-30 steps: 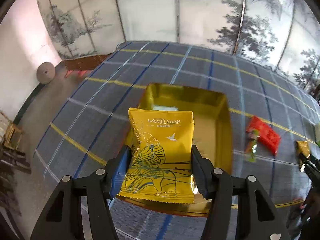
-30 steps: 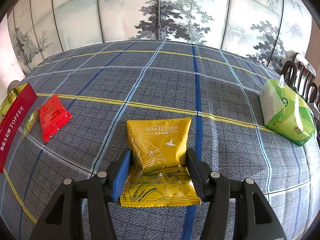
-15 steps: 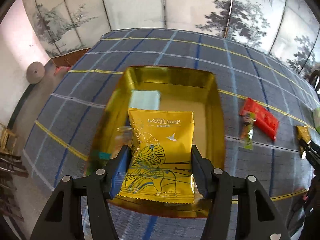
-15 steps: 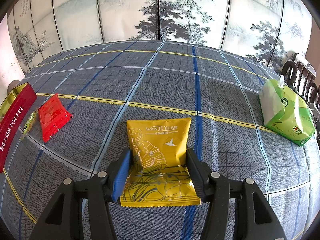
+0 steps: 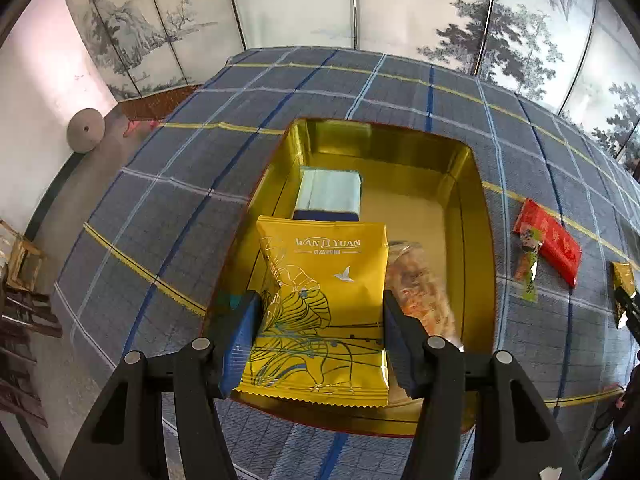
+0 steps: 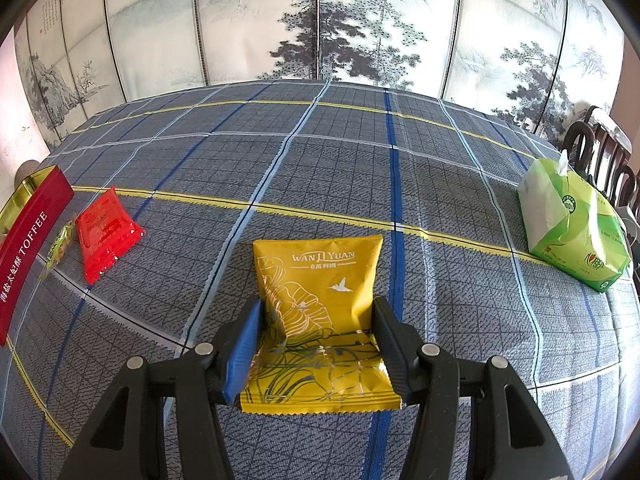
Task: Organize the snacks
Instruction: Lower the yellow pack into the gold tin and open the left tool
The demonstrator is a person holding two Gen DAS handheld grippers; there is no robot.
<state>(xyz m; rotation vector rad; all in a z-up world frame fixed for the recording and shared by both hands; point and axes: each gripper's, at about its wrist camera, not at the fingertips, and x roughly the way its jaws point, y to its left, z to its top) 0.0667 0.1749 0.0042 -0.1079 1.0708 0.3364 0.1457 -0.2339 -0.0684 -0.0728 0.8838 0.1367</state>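
Gripping a yellow snack packet [image 5: 324,312] between its two fingers, the left gripper [image 5: 320,336] holds it over the open gold tin [image 5: 476,216]. Inside the tin, a pale blue packet [image 5: 328,192] lies at 12 o'clock from the held packet, and a clear wrapper of orange snacks [image 5: 420,288] lies at 3 o'clock, just beside it. Outside the tin at 3 o'clock, a red packet [image 5: 554,246] and a small green candy [image 5: 528,266] rest touching on the plaid tablecloth [image 5: 192,168].

The right gripper [image 6: 318,344] is likewise clamped on a second yellow packet [image 6: 318,300], low over the cloth. At 10 o'clock lie the red packet, the green candy and the tin's red side; at 2 o'clock, well apart, sits a green tissue pack [image 6: 572,224].
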